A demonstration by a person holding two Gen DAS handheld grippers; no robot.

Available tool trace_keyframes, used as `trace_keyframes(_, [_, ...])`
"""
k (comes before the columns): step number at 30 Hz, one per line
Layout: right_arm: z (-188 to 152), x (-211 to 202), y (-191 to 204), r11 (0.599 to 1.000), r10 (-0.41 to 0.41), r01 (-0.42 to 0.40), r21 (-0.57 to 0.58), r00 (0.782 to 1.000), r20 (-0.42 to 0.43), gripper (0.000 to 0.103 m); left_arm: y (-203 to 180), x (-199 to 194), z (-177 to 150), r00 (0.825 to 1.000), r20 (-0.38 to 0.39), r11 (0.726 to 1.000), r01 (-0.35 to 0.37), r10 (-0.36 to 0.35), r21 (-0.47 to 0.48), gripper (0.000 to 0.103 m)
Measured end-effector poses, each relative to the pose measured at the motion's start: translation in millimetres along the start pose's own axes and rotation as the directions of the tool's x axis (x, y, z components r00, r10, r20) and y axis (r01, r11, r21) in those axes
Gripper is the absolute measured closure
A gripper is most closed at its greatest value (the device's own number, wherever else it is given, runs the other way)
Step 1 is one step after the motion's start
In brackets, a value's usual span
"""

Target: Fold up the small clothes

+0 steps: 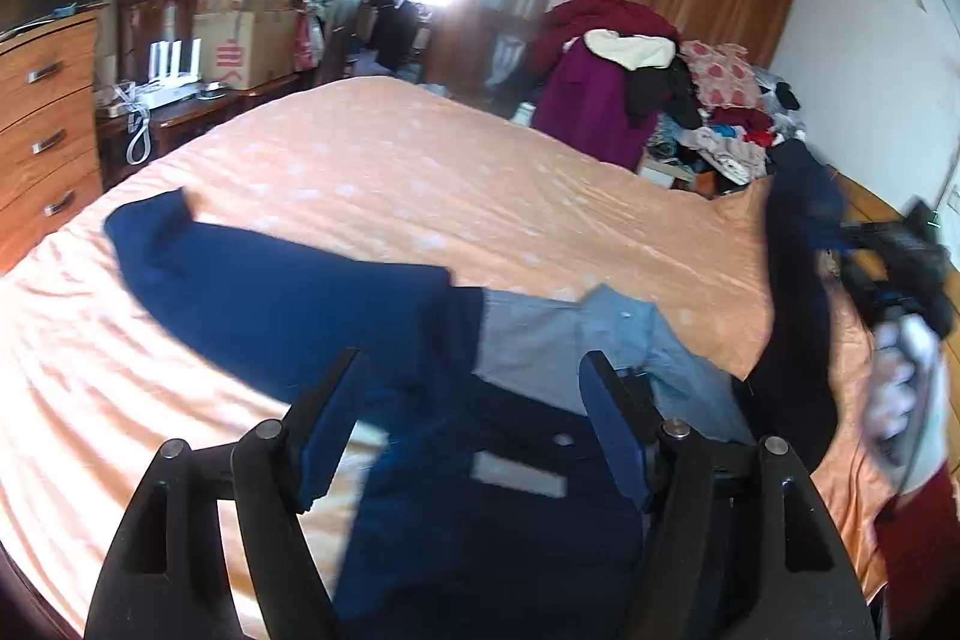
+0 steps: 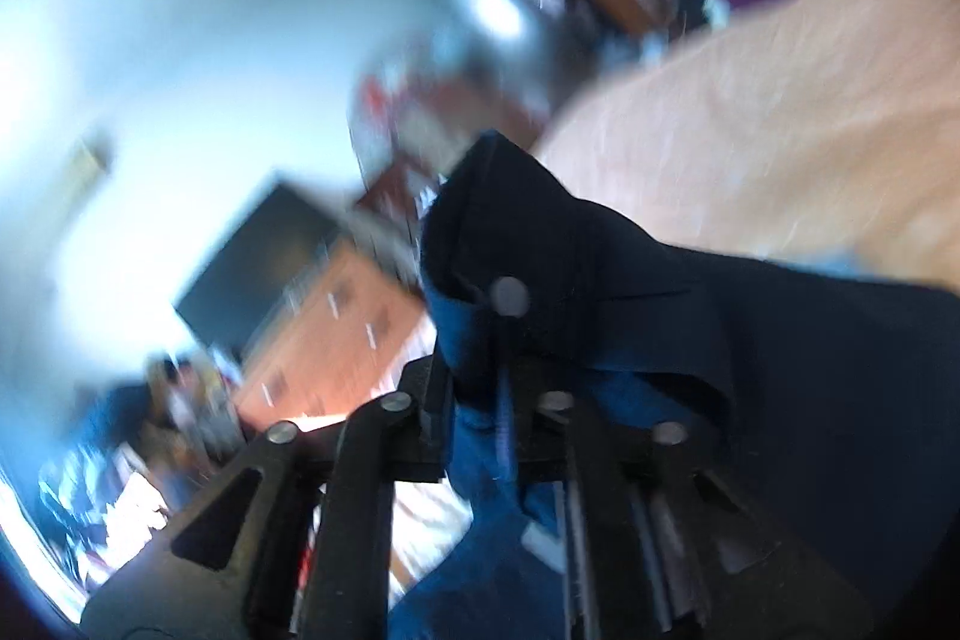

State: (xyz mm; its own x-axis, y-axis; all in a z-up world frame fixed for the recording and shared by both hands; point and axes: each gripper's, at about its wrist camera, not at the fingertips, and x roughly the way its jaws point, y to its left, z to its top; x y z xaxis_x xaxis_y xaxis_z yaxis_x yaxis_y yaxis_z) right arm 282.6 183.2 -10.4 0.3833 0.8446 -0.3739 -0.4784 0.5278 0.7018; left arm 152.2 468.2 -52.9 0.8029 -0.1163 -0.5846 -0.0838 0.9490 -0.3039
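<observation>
Left wrist view: left tongs (image 1: pixel 474 400) gape empty over navy shirt (image 1: pixel 288 298) spread on orange bed (image 1: pixel 420 172); right wrist view: right tongs (image 2: pixel 504 340) clamp its lifted hem, which may slip if tugged.

Bare orange bedspread (image 1: pixel 420 172) lies open; clothes pile (image 1: pixel 690 100) blocks its far corner.

Black tongs (image 1: pixel 474 400), blue pads (image 1: pixel 618 436)
</observation>
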Motion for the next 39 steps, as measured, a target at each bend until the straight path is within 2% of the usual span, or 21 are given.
trace_keyframes(2, [-36, 39, 2, 0.999, -0.046, 0.045, -0.007, 0.994, -0.098, 0.084, 21, -4, -2, 1.000, -0.019, 1.000, -0.019, 0.019, -0.012, 0.025])
trace_keyframes(4, [-66, 41, -4, 0.999, -0.042, 0.043, 0.007, 0.990, -0.137, 0.084, 39, -5, -5, 0.999, -0.037, 0.999, -0.028, 0.027, -0.026, 0.024])
trace_keyframes(6, [-90, 14, -19, 0.997, -0.061, 0.066, 0.028, 0.988, -0.139, 0.084, 58, -3, -11, 0.998, -0.052, 0.998, -0.050, 0.048, -0.045, 0.024])
trace_keyframes(7, [-90, -3, -34, 0.995, -0.086, 0.092, 0.038, 0.988, -0.131, 0.084, 67, -2, -15, 0.997, -0.057, 0.997, -0.056, 0.053, -0.061, 0.024])
trace_keyframes(9, [-94, -37, -74, 0.980, -0.170, 0.180, 0.089, 0.979, -0.109, 0.084, 88, 1, -21, 0.996, -0.063, 0.992, -0.071, 0.064, -0.108, 0.024])
trace_keyframes(10, [-90, -50, -98, 0.965, -0.222, 0.234, 0.118, 0.969, -0.112, 0.083, 97, 2, -24, 0.995, -0.066, 0.989, -0.080, 0.072, -0.128, 0.024])
trace_keyframes(12, [-101, -77, -137, 0.913, -0.335, 0.362, 0.189, 0.929, -0.159, 0.082, 118, 5, -29, 0.994, -0.074, 0.980, -0.096, 0.085, -0.172, 0.024])
trace_keyframes(13, [-106, -88, -148, 0.900, -0.344, 0.377, 0.219, 0.923, -0.174, 0.082, 130, 8, -31, 0.993, -0.081, 0.976, -0.099, 0.085, -0.194, 0.024])
trace_keyframes(15, [-115, -99, -146, 0.899, -0.349, 0.383, 0.213, 0.919, -0.182, 0.082, 152, 12, -35, 0.993, -0.082, 0.963, -0.098, 0.080, -0.252, 0.024])
trace_keyframes(17, [-112, -90, -130, 0.915, -0.337, 0.367, 0.167, 0.924, -0.183, 0.082, 180, 14, -34, 0.995, -0.072, 0.939, -0.095, 0.075, -0.330, 0.024])
trace_keyframes(19, [-103, -67, -110, 0.941, -0.297, 0.320, 0.113, 0.937, -0.185, 0.079, 202, 15, -32, 0.994, -0.056, 0.923, -0.112, 0.099, -0.368, 0.024])
trace_keyframes(20, [-97, -51, -99, 0.954, -0.265, 0.286, 0.091, 0.945, -0.191, 0.073, 210, 17, -31, 0.993, -0.054, 0.918, -0.117, 0.104, -0.378, 0.024])
trace_keyframes(21, [-90, -29, -85, 0.967, -0.230, 0.247, 0.066, 0.952, -0.204, 0.062, 220, 22, -28, 0.993, -0.061, 0.913, -0.117, 0.101, -0.391, 0.024])
trace_keyframes(23, [-88, 2, -70, 0.974, -0.218, 0.226, 0.009, 0.950, -0.222, 0.052, 238, 32, -21, 0.993, -0.074, 0.904, -0.114, 0.092, -0.413, 0.024])
trace_keyframes(25, [-86, 32, -56, 0.976, -0.220, 0.215, -0.046, 0.945, -0.242, 0.052, 251, 45, -16, 0.995, -0.090, 0.901, -0.086, 0.052, -0.426, 0.024])
trace_keyframes(26, [-90, 38, -52, 0.981, -0.196, 0.193, -0.034, 0.949, -0.248, 0.052, 260, 54, -15, 0.995, -0.101, 0.892, -0.060, 0.016, -0.447, 0.024])
trace_keyframes(28, [-96, 44, -53, 0.990, -0.134, 0.142, 0.012, 0.958, -0.253, 0.052, 276, 71, -14, 0.994, -0.112, 0.871, -0.045, -0.012, -0.489, 0.024])
trace_keyframes(29, [-100, 47, -53, 0.990, -0.131, 0.141, 0.021, 0.956, -0.261, 0.052, 287, 83, -12, 0.992, -0.121, 0.861, -0.045, -0.019, -0.506, 0.024])
trace_keyframes(32, [-110, 46, -57, 0.987, -0.143, 0.158, 0.030, 0.948, -0.284, 0.050, 309, 109, -8, 0.987, -0.158, 0.841, -0.109, 0.028, -0.530, 0.024])
trace_keyframes(37, [-117, 36, -71, 0.979, -0.173, 0.197, 0.051, 0.939, -0.297, 0.049, 333, 142, 21, 0.973, -0.153, 0.842, -0.226, 0.172, -0.490, 0.023])
trace_keyframes(39, [-119, 32, -71, 0.978, -0.177, 0.201, 0.058, 0.941, -0.289, 0.049, 345, 163, 29, 0.965, -0.187, 0.833, -0.256, 0.187, -0.491, 0.021])
